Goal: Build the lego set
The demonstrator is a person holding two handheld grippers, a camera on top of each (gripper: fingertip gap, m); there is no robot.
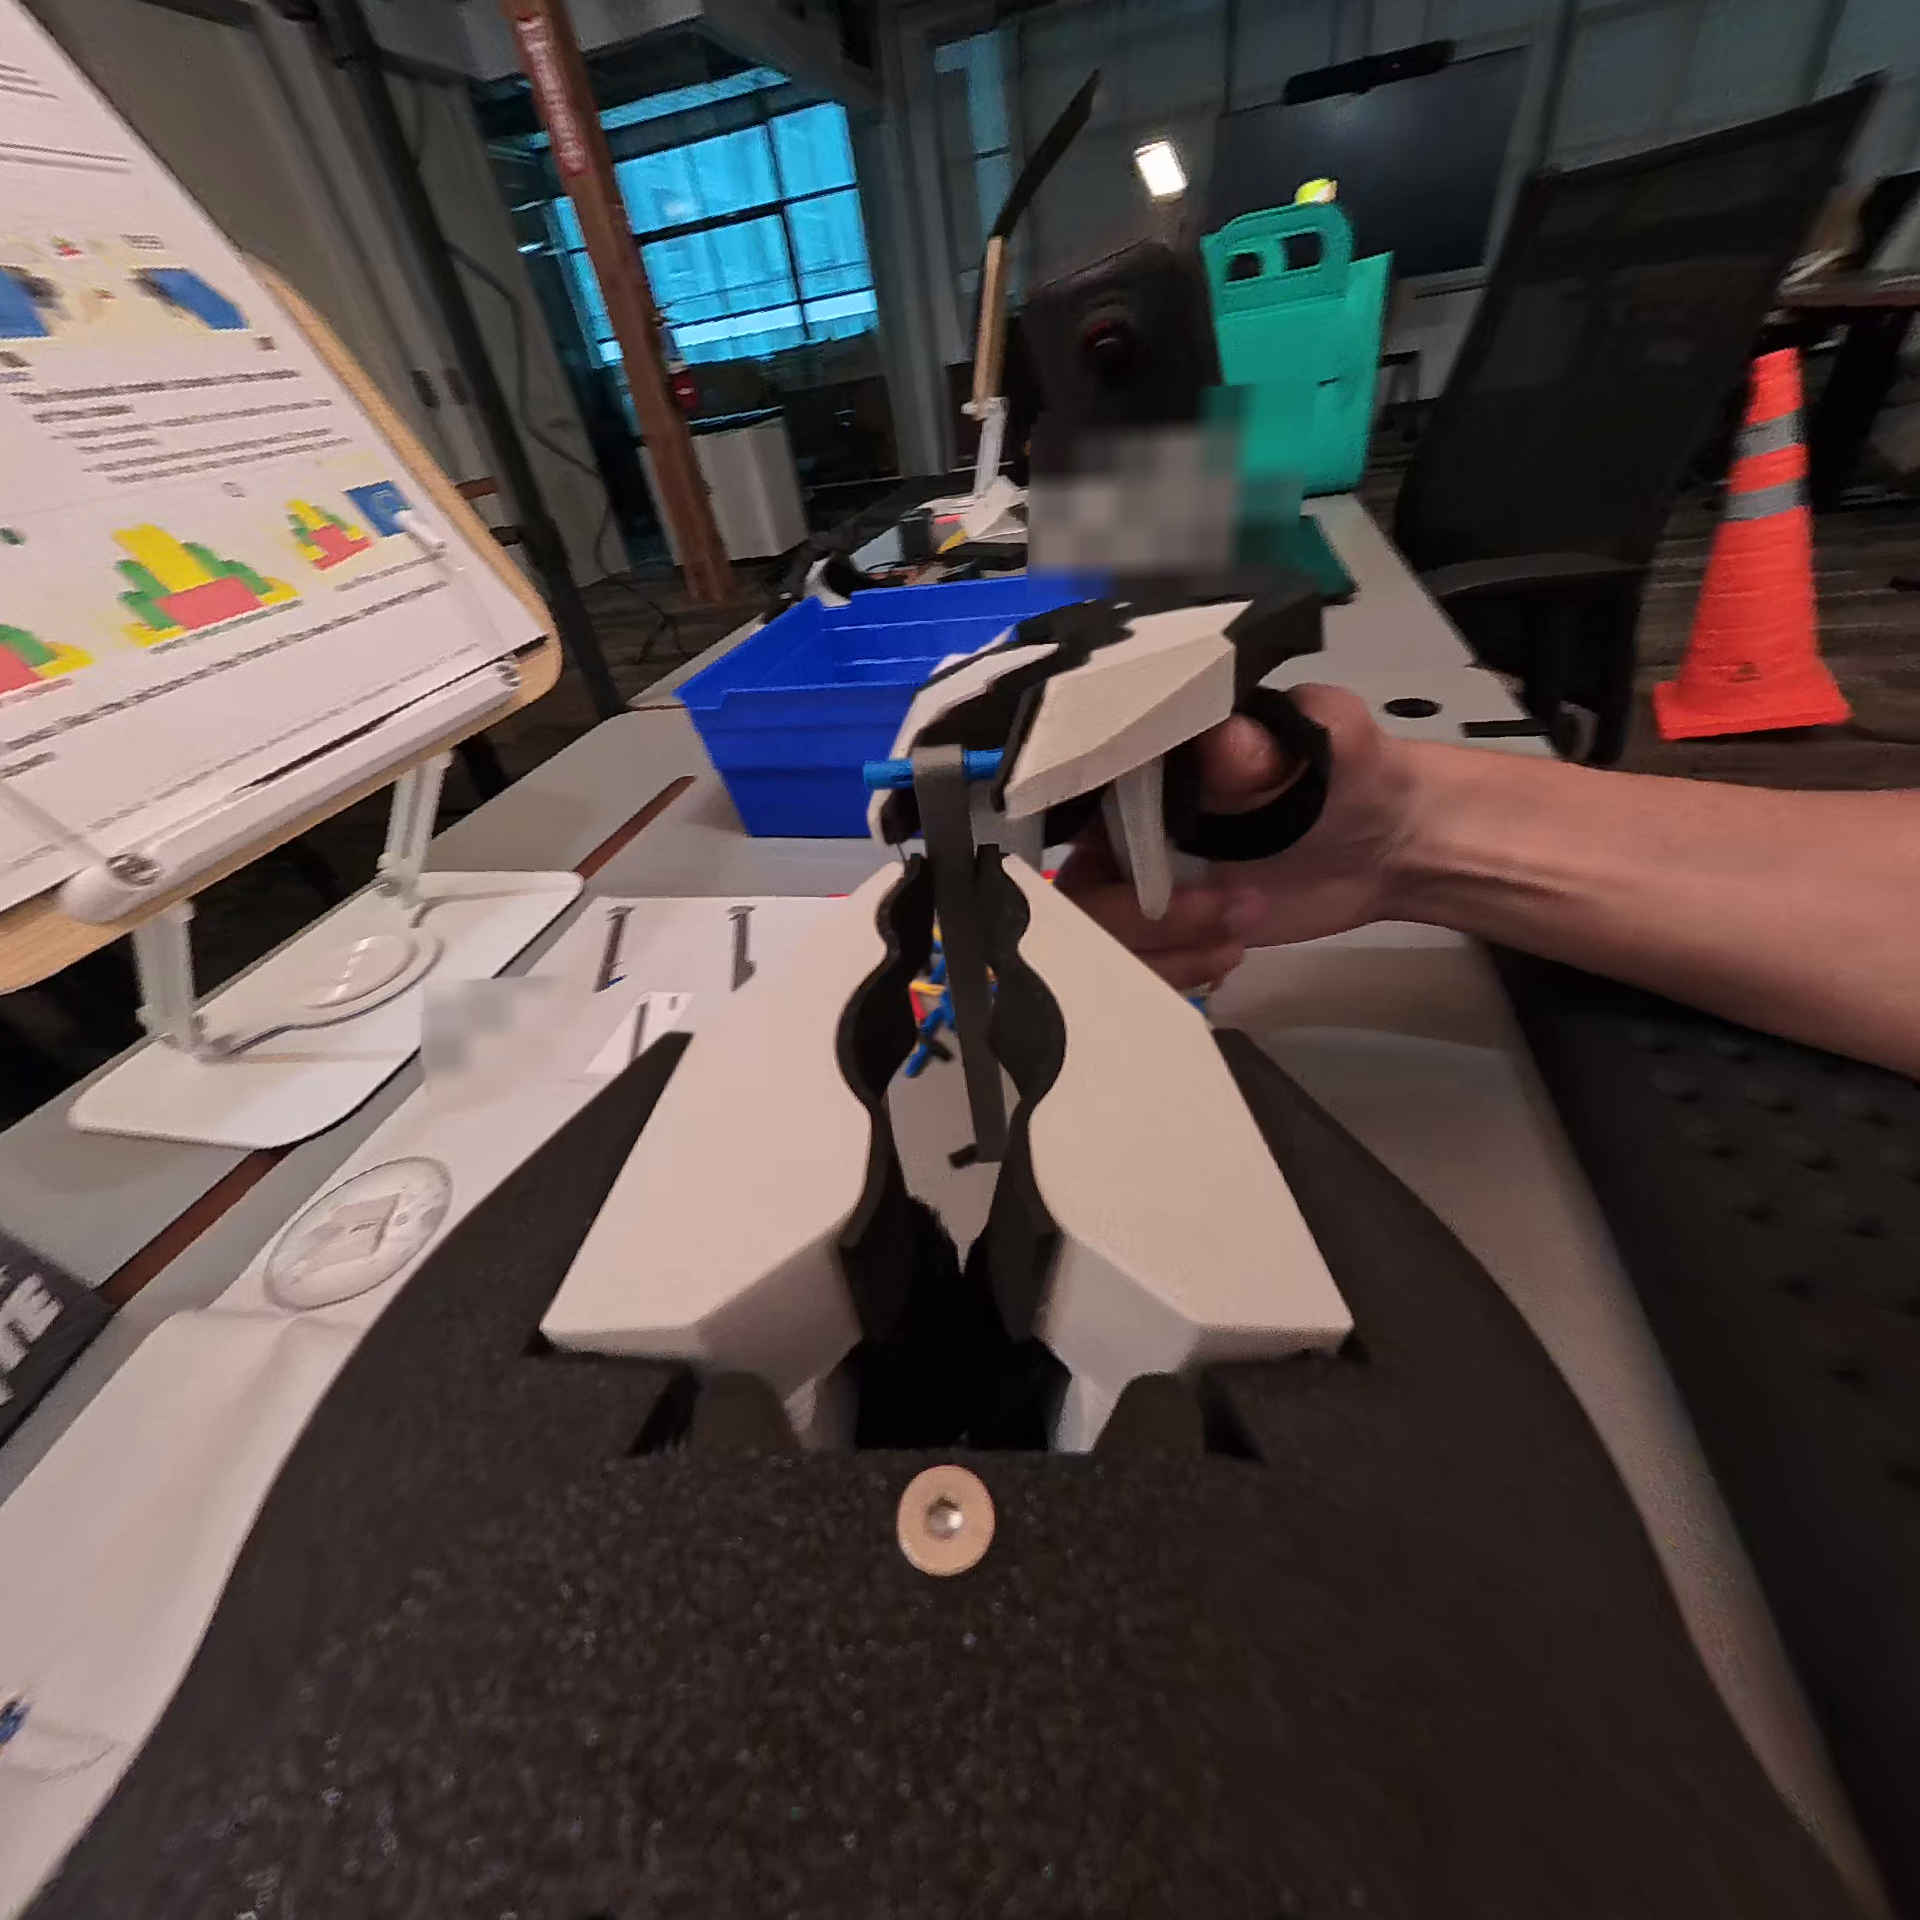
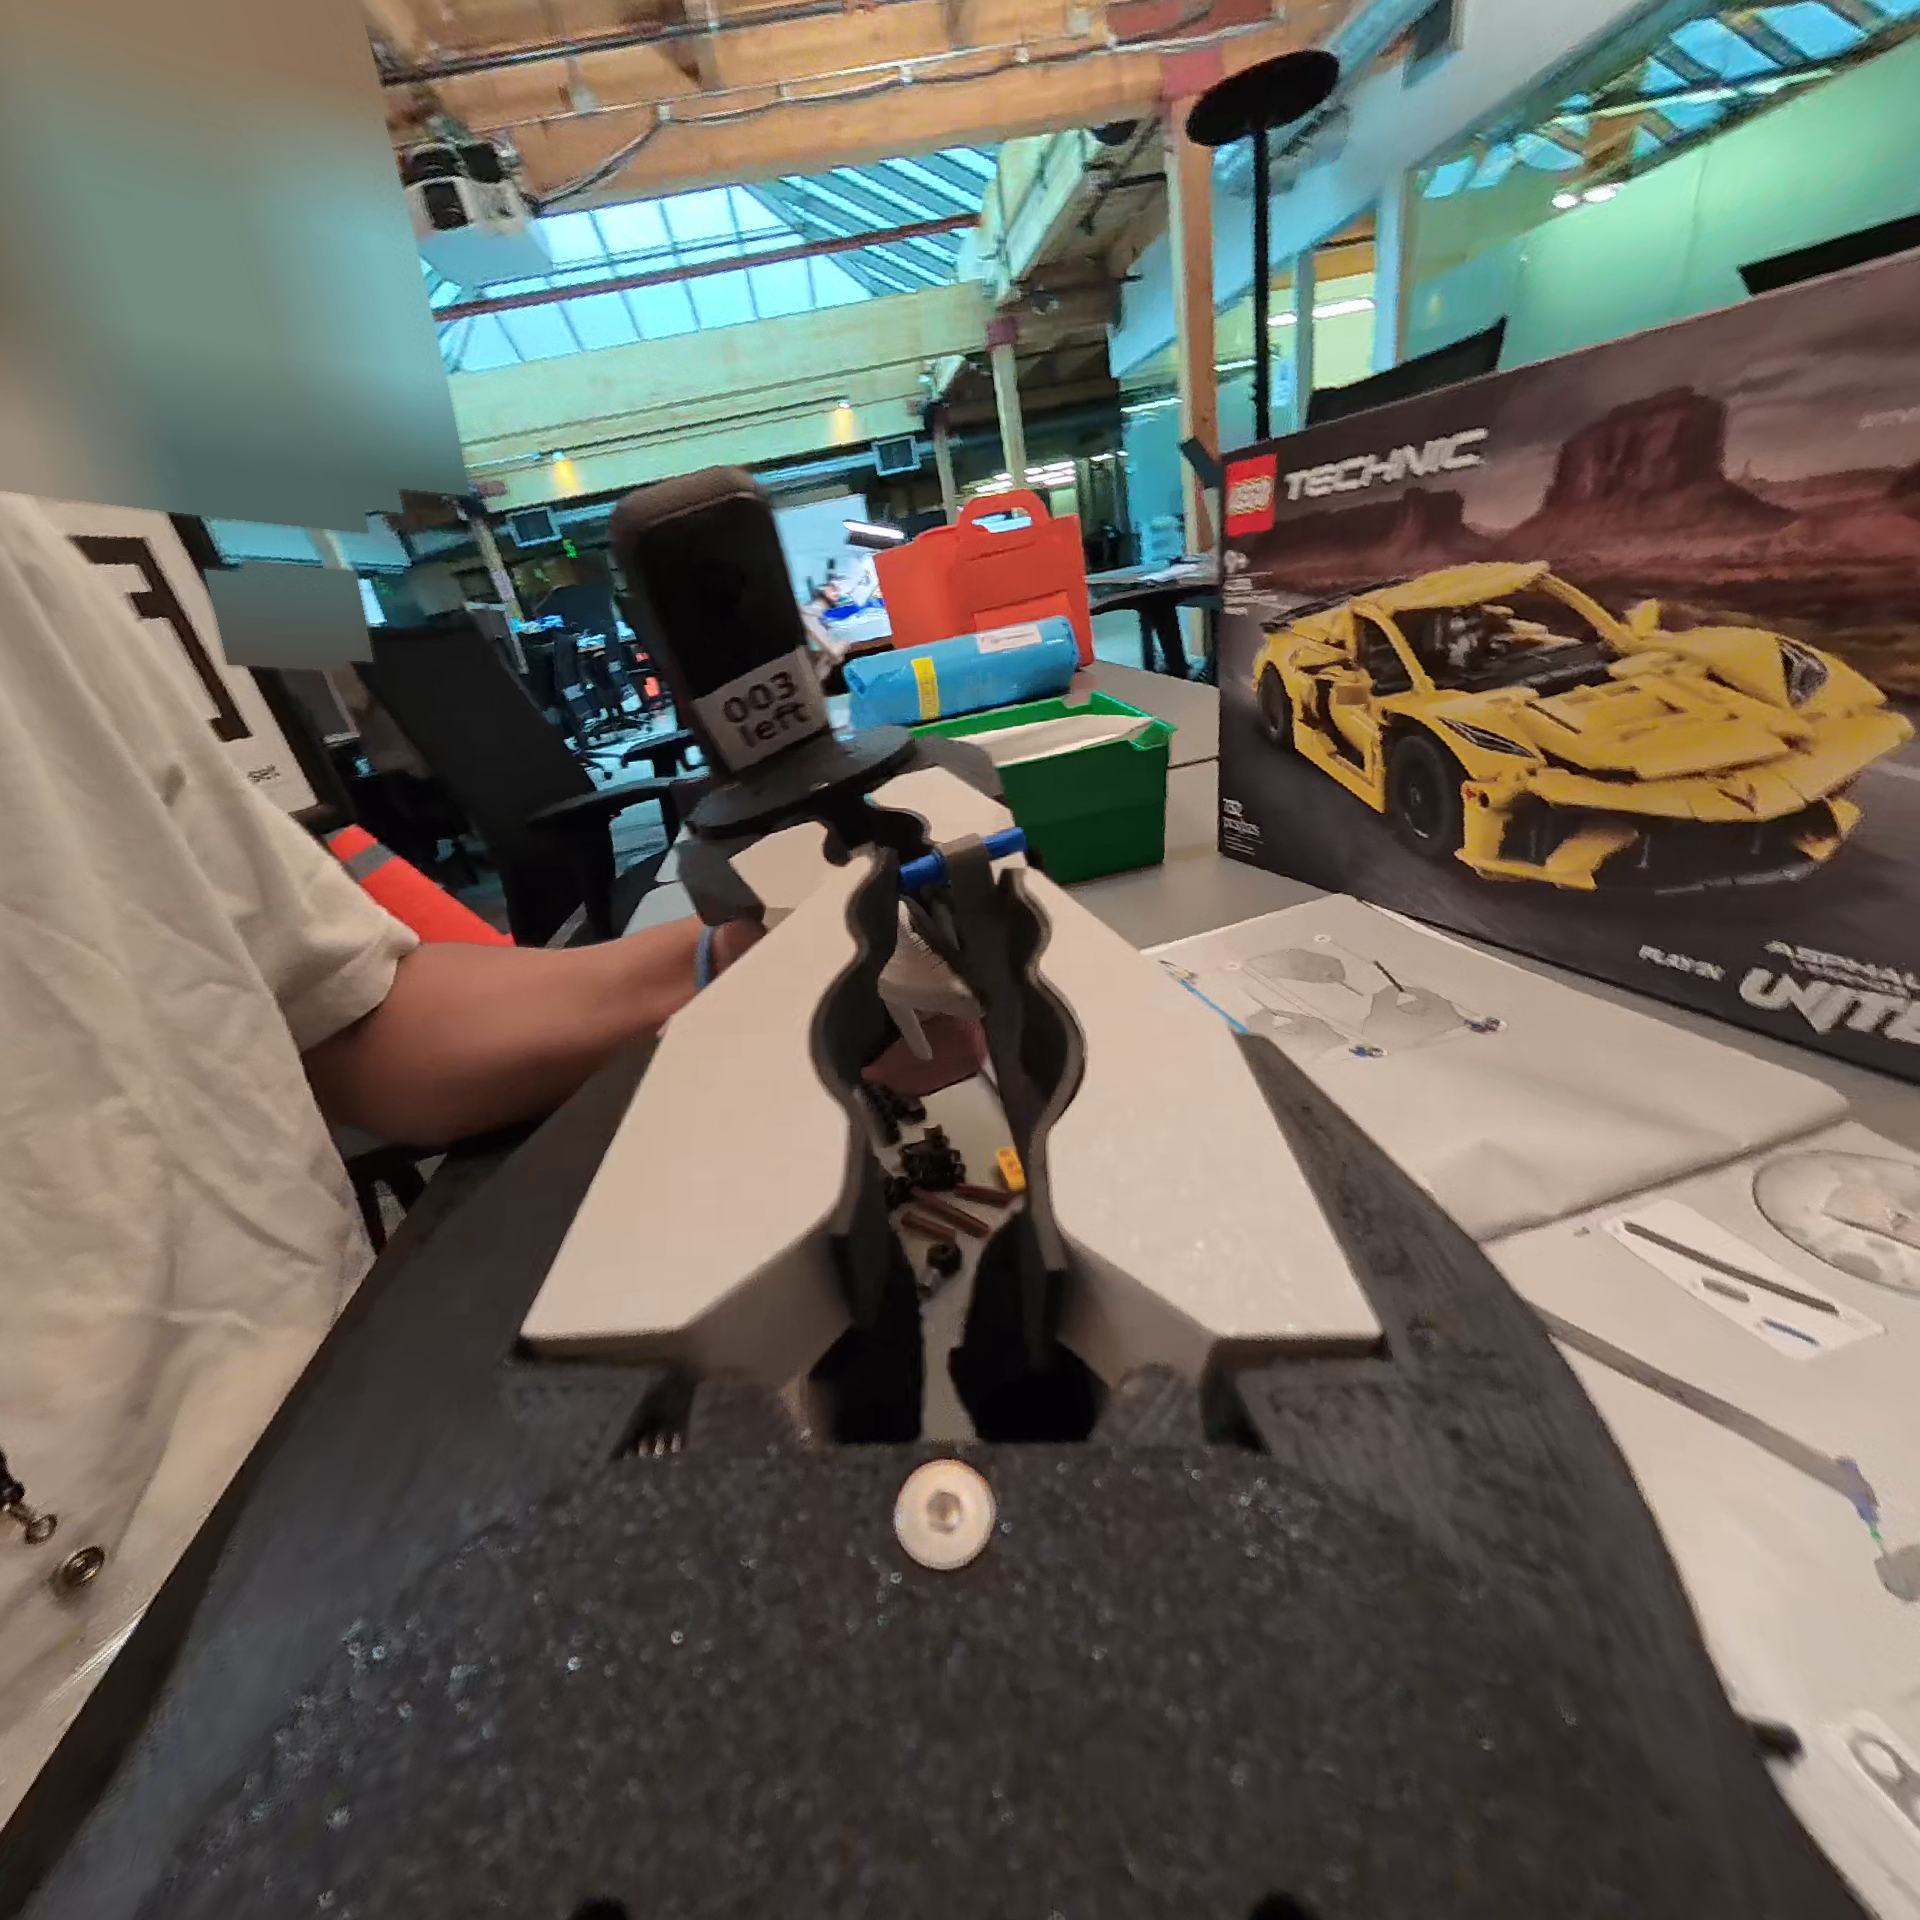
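A long dark grey beam (image 1: 961, 987) hangs upright with a blue pin (image 1: 891, 772) through its top hole. My left gripper (image 1: 951, 899) is shut on the beam near its fingertips, and the beam's lower end shows through the gap between the fingers. My right gripper (image 1: 932, 798), held by a hand (image 1: 1278, 862), comes in from the right, and the blue pin lies across between its tips. In the right wrist view the right gripper (image 2: 945, 873) is closed on the blue pin (image 2: 961, 858) and the beam's top (image 2: 975, 883) sits between its tips.
An instruction sheet on a white stand (image 1: 208, 520) is at the left and a blue bin (image 1: 821, 707) behind. Small loose parts (image 2: 935, 1174) lie on the table below the grippers. The set's box (image 2: 1558, 675), a green bin (image 2: 1081, 790) and paper sheets (image 2: 1455, 1039) are to the right. My left and right fingertips are right by each other.
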